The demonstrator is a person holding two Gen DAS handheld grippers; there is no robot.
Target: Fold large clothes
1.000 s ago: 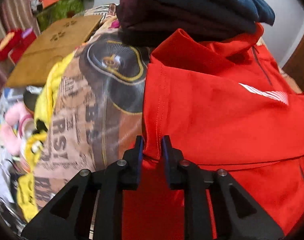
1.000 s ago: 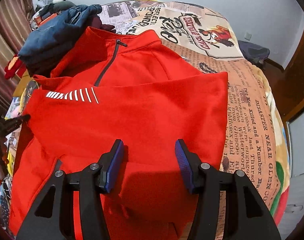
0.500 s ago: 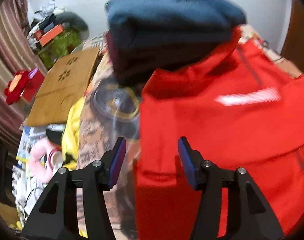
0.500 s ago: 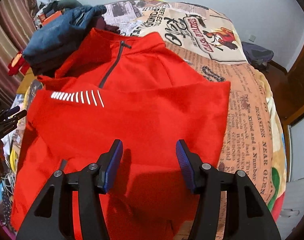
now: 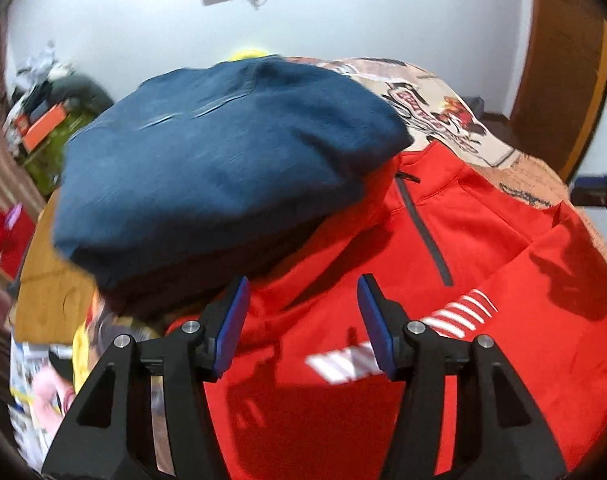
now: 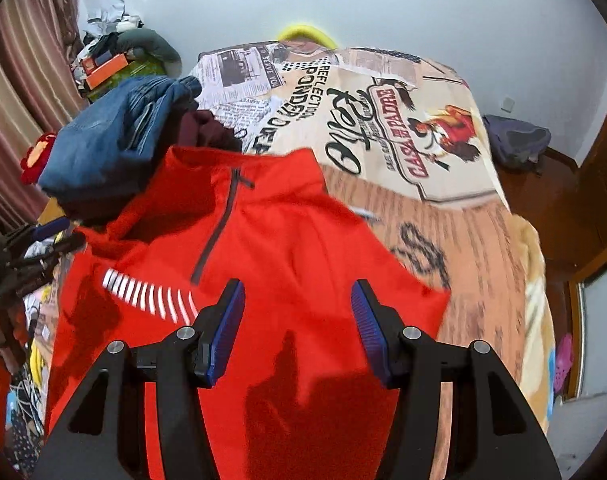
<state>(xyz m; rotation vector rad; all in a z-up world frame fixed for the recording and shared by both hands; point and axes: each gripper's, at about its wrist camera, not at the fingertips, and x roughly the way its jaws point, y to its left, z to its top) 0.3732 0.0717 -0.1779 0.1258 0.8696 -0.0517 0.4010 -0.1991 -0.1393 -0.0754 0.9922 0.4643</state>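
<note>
Left gripper (image 5: 301, 322), black with blue pads, hovers with jaws parted and empty above the red zip-neck pullover with white reflective stripes (image 5: 483, 280). A folded dark blue garment (image 5: 223, 160) sits at the bed's left edge, overlapping the pullover's shoulder. Right gripper (image 6: 297, 326) is likewise parted and empty over the pullover's middle, which lies flat on the newspaper-print bedcover (image 6: 443, 216) toward its left side.

red pullover (image 6: 287, 248): 1 | folded blue garment (image 5: 223, 168): 1 | maroon garment (image 6: 201, 130): 1 | printed bedspread (image 6: 383, 120): 1
</note>
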